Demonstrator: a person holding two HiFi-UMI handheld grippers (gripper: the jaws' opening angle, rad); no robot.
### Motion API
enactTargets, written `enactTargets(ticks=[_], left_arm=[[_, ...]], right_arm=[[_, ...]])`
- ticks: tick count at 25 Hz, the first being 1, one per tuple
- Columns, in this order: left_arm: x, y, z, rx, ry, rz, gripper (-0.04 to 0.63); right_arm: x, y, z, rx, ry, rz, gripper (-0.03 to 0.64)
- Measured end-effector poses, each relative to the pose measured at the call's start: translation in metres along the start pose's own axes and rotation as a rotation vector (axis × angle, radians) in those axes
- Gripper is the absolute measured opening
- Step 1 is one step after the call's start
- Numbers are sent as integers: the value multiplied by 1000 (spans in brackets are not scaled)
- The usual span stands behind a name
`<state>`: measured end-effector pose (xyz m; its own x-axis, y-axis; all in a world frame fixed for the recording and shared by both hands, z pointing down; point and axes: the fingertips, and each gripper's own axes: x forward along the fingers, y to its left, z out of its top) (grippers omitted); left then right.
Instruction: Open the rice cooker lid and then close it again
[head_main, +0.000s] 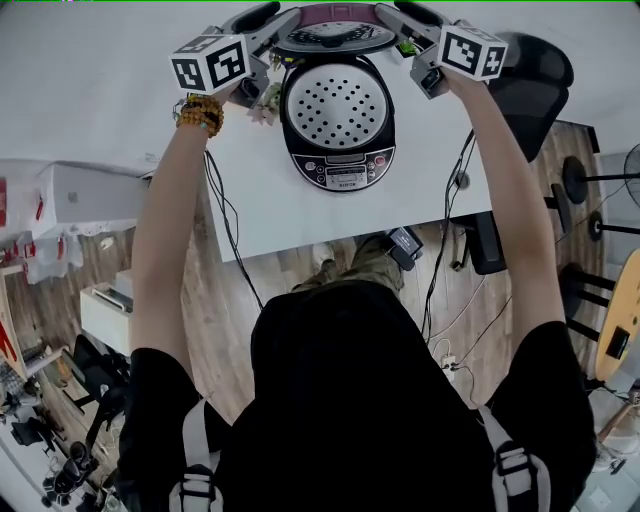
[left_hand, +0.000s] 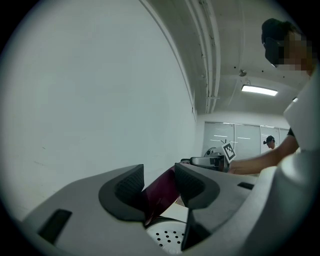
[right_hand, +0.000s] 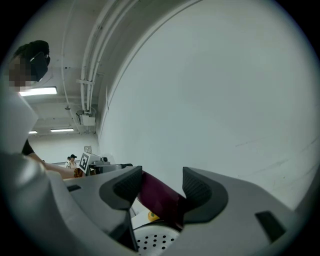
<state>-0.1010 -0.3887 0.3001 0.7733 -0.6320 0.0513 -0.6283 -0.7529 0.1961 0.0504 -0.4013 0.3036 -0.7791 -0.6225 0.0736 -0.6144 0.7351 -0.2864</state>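
**A:** How do the jaws stand?

**B:** The left gripper (left_hand: 159, 187) is clamped on the left edge of the maroon lid (head_main: 335, 28), and the wine-coloured rim fills the gap between its pads. The right gripper (right_hand: 162, 189) is closed the same way on the right edge. Both point level.

**A:** And the lid itself?

**B:** It is raised at the far side of the rice cooker (head_main: 340, 160), above a perforated plate (head_main: 338, 105). The cooker sits on the white table (head_main: 260, 215), with its control panel on the near side.

**A:** What worries you from here?

**B:** Mostly the two-sided hold. If one hand leads the other on the way down, I think the lid would twist against its hinge. The rim also looks smooth and curved, so a pad could slide off and the lid would drop shut hard.

**A:** Anything further out?

**B:** The cooker body is not held. A pull toward the near side might drag it across the table, or tug the cable (head_main: 225, 215) that hangs over the near edge.
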Motion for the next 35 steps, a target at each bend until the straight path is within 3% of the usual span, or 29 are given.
enactTargets(ticks=[12,35], left_arm=[[-21,-28,-21,45,-7,-4,198],[-50,-66,-64,113,-3,13,213]], right_arm=[[-24,19,-24,-6,-7,12,268],[-55,50,-71,-32,85,39,273]])
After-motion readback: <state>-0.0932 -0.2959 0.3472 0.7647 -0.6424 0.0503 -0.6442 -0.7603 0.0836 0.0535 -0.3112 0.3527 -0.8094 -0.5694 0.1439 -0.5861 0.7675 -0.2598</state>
